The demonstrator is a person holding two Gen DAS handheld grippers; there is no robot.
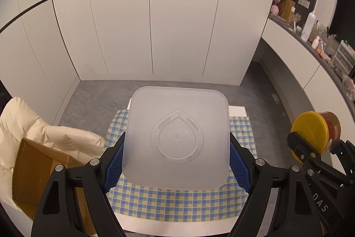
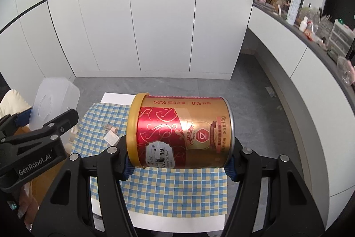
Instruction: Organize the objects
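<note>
— Why both hands up like that?

— Left claw (image 1: 176,161) clamps the frosted container (image 1: 177,137) by its sides; right claw (image 2: 178,161) pinches the can (image 2: 182,132) sideways, lid to base. Both hang clear above the checkered cloth (image 2: 177,192).

— Room to move?

— Plenty; the cardboard box (image 1: 33,170) sits left of the tabletop (image 2: 177,223).

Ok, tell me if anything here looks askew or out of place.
The can lies on its side in the right tool, yellow lid to the left. A small bottle lies tipped over on the checked cloth. The left tool grips a frosted box; nothing looks spilled or damaged.
</note>
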